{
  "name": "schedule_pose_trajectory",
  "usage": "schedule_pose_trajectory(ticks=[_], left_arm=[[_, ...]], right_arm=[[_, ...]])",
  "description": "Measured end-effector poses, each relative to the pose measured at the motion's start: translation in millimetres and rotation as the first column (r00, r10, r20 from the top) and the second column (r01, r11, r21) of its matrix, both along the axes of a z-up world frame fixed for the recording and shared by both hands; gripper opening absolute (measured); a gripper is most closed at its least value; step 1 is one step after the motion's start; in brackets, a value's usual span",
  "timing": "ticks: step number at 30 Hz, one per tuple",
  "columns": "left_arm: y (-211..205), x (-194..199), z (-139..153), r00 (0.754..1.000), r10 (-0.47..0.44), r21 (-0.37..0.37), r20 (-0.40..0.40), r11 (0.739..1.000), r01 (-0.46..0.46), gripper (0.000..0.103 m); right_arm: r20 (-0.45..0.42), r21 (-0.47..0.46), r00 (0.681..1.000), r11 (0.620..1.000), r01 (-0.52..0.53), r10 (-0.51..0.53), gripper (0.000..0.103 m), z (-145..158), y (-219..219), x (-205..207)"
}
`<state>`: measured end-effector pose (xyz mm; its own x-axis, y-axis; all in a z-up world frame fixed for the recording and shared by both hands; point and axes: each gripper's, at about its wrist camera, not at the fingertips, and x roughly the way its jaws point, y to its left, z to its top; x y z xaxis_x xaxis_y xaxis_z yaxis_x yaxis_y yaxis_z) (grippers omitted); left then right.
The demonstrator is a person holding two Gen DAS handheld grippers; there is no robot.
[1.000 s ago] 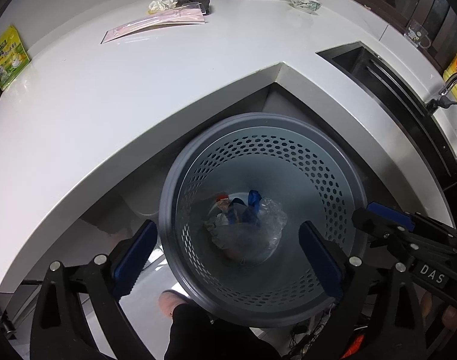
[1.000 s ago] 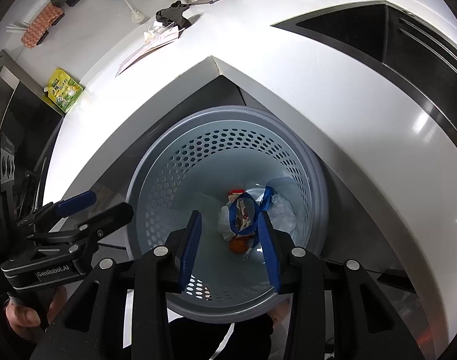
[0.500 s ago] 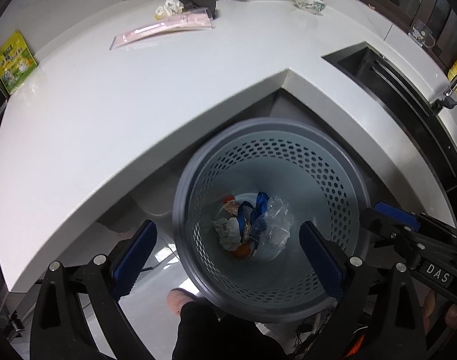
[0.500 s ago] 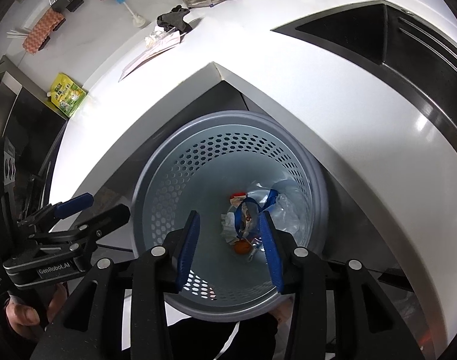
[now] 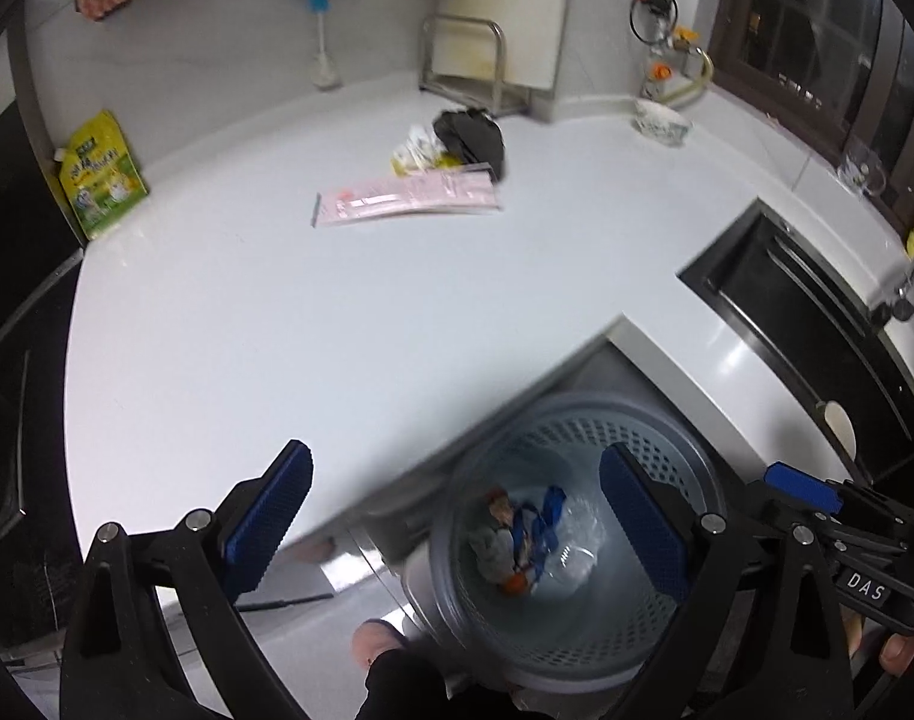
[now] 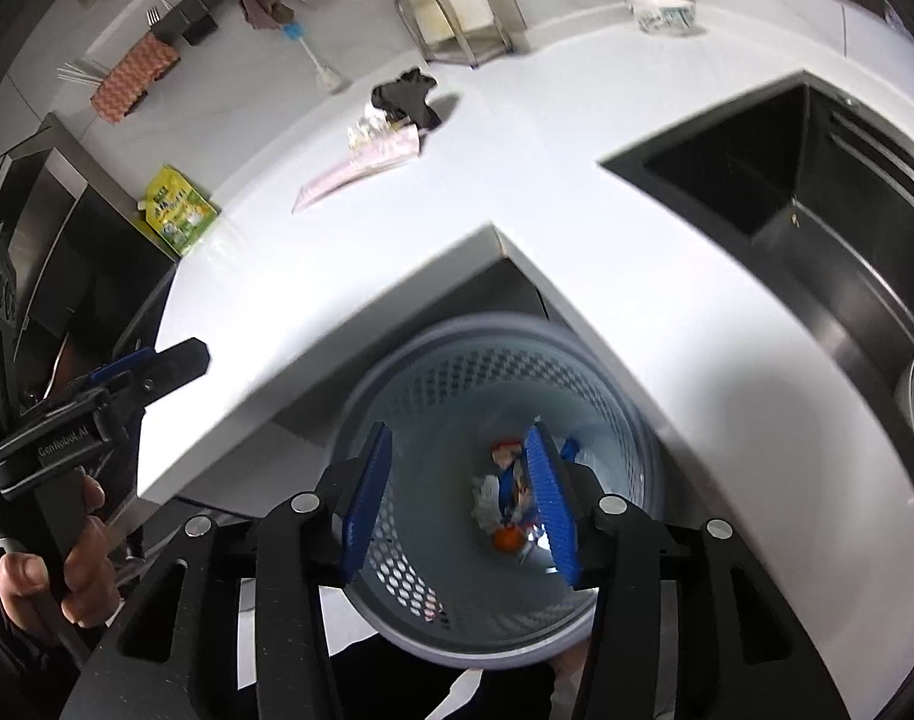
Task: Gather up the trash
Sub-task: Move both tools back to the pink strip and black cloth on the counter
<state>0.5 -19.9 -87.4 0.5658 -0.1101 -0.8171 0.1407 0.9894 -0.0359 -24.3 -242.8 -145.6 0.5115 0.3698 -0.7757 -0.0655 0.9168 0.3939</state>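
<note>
A grey perforated trash basket (image 5: 685,438) (image 6: 432,390) stands on the floor in the counter's inner corner. It holds a blue wrapper (image 5: 538,519), clear plastic, crumpled paper and an orange bit (image 6: 508,537). On the white counter lie a pink flat packet (image 5: 405,201) (image 6: 360,165), a crumpled yellow-white wrapper (image 5: 417,150) and a black crumpled bag (image 5: 472,135) (image 6: 408,96). My left gripper (image 5: 457,510) is open and empty above the counter edge. My right gripper (image 6: 460,489) is open and empty over the basket.
A green-yellow pouch (image 5: 99,174) leans at the counter's left end. A black sink (image 6: 805,180) is sunk in the right counter. A patterned bowl (image 5: 661,120), a metal rack (image 5: 469,60) and a brush (image 5: 321,36) stand at the back wall.
Both grippers have lifted and tilted up towards the counter; the basket has slid lower in both views. The right gripper's jaws have opened a little wider. The trash in the basket has stayed put.
</note>
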Motion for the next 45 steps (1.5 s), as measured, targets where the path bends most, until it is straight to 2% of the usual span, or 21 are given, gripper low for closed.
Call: schedule_pose_trajectory(ticks=[6, 12, 14, 19, 23, 25, 31, 34, 41, 45], left_arm=[[21.1, 30.4, 16.2, 0.999, -0.012, 0.010, 0.050, 1.000, 0.011, 0.095], [46.4, 81.7, 18.1, 0.994, -0.078, 0.022, 0.073, 0.997, 0.076, 0.095], [55.4, 102.1, 17.8, 0.990, -0.114, 0.027, 0.082, 0.993, 0.112, 0.095], [70.2, 154.8, 9.6, 0.964, -0.242, 0.059, 0.109, 0.970, 0.237, 0.095], [71.9, 194.8, -3.5, 0.915, -0.383, 0.095, 0.123, 0.923, 0.374, 0.095], [69.6, 214.2, -11.5, 0.883, -0.454, 0.111, 0.118, 0.890, 0.443, 0.095], [56.3, 251.1, -28.3, 0.771, -0.626, 0.134, 0.119, 0.779, 0.613, 0.095], [48.3, 264.0, -39.1, 0.706, -0.700, 0.142, 0.106, 0.713, 0.686, 0.095], [33.2, 278.8, -69.3, 0.596, -0.802, 0.160, 0.043, 0.594, 0.788, 0.095], [27.1, 281.8, -79.1, 0.560, -0.828, 0.172, 0.022, 0.554, 0.814, 0.095]], right_arm=[[0.033, 0.004, 0.999, 1.000, 0.017, -0.017, 0.052, 18.3, 9.1, 26.1], [0.040, 0.012, 0.997, 0.998, 0.068, -0.068, 0.056, 29.2, 23.9, 60.5], [0.035, 0.026, 0.996, 0.996, 0.083, -0.084, 0.060, 31.8, 31.1, 74.6], [0.022, 0.015, 0.991, 0.991, 0.132, -0.132, 0.061, 32.6, 49.6, 111.5], [0.003, 0.026, 0.983, 0.983, 0.184, -0.184, 0.062, 28.3, 57.8, 137.8], [-0.008, 0.029, 0.977, 0.977, 0.211, -0.211, 0.062, 26.2, 60.5, 150.4], [-0.032, 0.029, 0.958, 0.957, 0.287, -0.286, 0.062, 19.7, 61.6, 172.4], [-0.052, 0.028, 0.947, 0.948, 0.318, -0.317, 0.062, 14.9, 61.6, 175.4], [-0.096, 0.014, 0.925, 0.928, 0.372, -0.369, 0.062, 3.7, 58.3, 172.3], [-0.103, 0.012, 0.917, 0.921, 0.389, -0.385, 0.062, 2.5, 57.1, 172.6]])
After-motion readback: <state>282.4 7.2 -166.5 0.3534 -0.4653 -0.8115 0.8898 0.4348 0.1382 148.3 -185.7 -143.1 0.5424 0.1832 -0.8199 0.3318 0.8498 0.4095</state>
